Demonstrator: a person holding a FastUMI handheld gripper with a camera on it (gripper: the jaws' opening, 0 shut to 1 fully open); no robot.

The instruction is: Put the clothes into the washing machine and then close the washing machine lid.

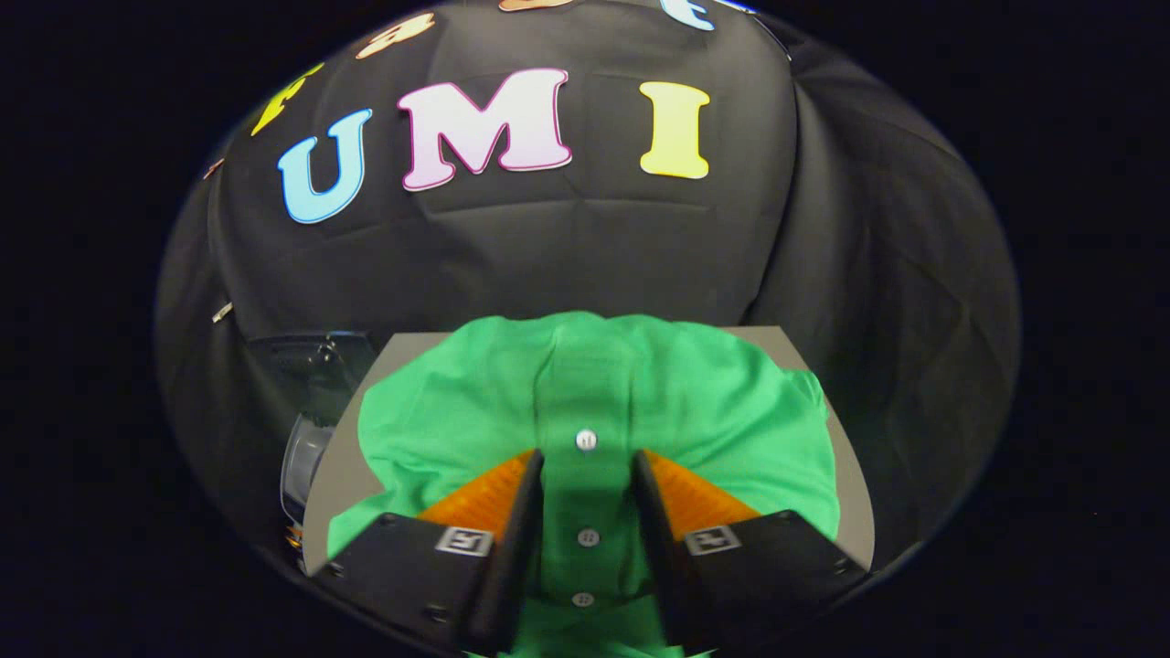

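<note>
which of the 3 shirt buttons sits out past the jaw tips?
The farthest button on the green shirt, just beyond the open gripper; the middle button and nearest button lie between the jaws.

Green buttoned shirt (640,393) spread flat on grey counter (334,457); claw (587,466) parted above its white-button placket, fingers either side; dark washing machine (315,366) beside the counter
</note>
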